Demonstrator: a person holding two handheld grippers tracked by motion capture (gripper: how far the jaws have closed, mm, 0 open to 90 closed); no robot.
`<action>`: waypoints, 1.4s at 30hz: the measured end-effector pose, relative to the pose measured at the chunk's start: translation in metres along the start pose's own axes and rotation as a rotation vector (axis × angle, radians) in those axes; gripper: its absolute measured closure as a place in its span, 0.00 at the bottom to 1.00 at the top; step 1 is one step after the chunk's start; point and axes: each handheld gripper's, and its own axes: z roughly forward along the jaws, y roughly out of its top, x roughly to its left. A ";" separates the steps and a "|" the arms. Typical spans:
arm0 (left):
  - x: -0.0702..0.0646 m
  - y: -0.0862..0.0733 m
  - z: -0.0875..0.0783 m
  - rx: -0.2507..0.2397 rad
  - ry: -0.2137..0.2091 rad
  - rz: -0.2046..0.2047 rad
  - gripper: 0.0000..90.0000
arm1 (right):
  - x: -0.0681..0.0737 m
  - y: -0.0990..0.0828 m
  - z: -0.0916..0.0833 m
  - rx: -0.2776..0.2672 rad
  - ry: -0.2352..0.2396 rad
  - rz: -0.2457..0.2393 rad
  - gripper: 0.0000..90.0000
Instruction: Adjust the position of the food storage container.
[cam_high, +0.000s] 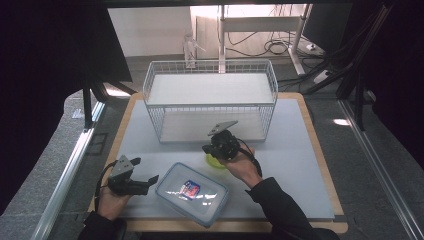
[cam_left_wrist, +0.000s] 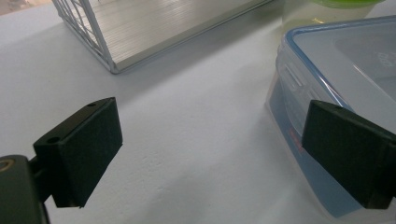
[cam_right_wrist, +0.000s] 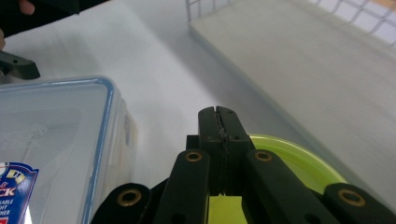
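Observation:
A lime-green shallow dish (cam_high: 215, 162) lies on the white mat in front of the wire rack. My right gripper (cam_high: 208, 149) is directly over it. In the right gripper view its jaws are pressed together at the dish's far rim, and the dish (cam_right_wrist: 299, 161) spreads out beneath the right gripper (cam_right_wrist: 219, 122). A clear plastic box with a blue-edged lid (cam_high: 192, 192) lies flat at the front of the mat. My left gripper (cam_high: 145, 170) rests just left of it, open and empty. In the left gripper view the box (cam_left_wrist: 345, 65) sits beside the right-hand pad of the left gripper (cam_left_wrist: 210, 149).
A white wire rack (cam_high: 210, 106) with a shelf board inside stands at the back of the mat, its open side facing me. The mat lies on a wooden table (cam_high: 327, 170). Bare mat stretches to the right of my right hand.

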 end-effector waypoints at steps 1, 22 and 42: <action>0.000 0.000 0.000 0.000 0.000 0.000 0.06 | 0.000 0.000 0.000 0.000 0.000 0.000 1.00; -0.001 0.000 0.001 0.005 -0.004 0.004 0.06 | -0.011 -0.026 -0.002 0.076 -0.035 0.011 1.00; -0.001 0.001 0.002 0.004 -0.012 -0.010 0.06 | -0.057 -0.087 -0.074 0.068 -0.172 0.156 1.00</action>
